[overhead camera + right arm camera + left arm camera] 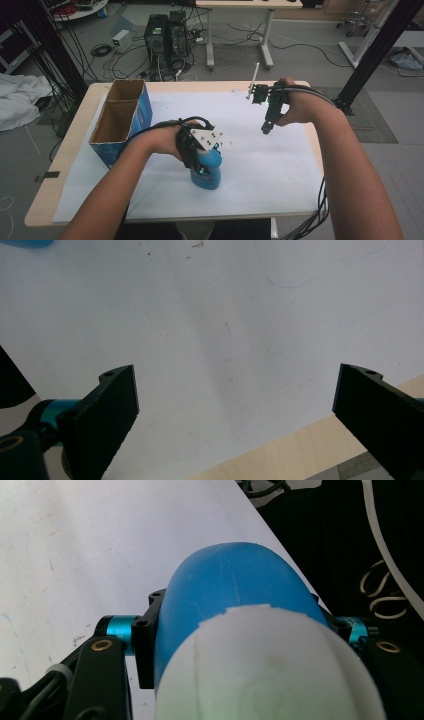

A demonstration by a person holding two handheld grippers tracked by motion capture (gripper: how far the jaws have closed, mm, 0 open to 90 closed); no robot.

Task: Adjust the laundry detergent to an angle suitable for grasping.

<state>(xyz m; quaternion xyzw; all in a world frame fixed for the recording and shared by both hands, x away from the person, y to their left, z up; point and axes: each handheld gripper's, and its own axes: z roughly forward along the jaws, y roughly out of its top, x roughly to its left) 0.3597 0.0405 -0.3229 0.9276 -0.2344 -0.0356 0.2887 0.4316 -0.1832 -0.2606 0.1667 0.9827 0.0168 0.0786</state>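
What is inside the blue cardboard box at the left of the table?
The blue cardboard box stands open, with a divider making two compartments. The high view shows only brown inner walls; the bottoms are hidden by the walls, so whether anything lies inside cannot be told.

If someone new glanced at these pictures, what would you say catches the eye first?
Most likely the blue bottle near the front middle of the white sheet, clamped by the left gripper; its white label looms large in the left gripper view. Next, the right gripper, open and empty, held above the sheet's far right. An open blue cardboard box stands at the left edge.
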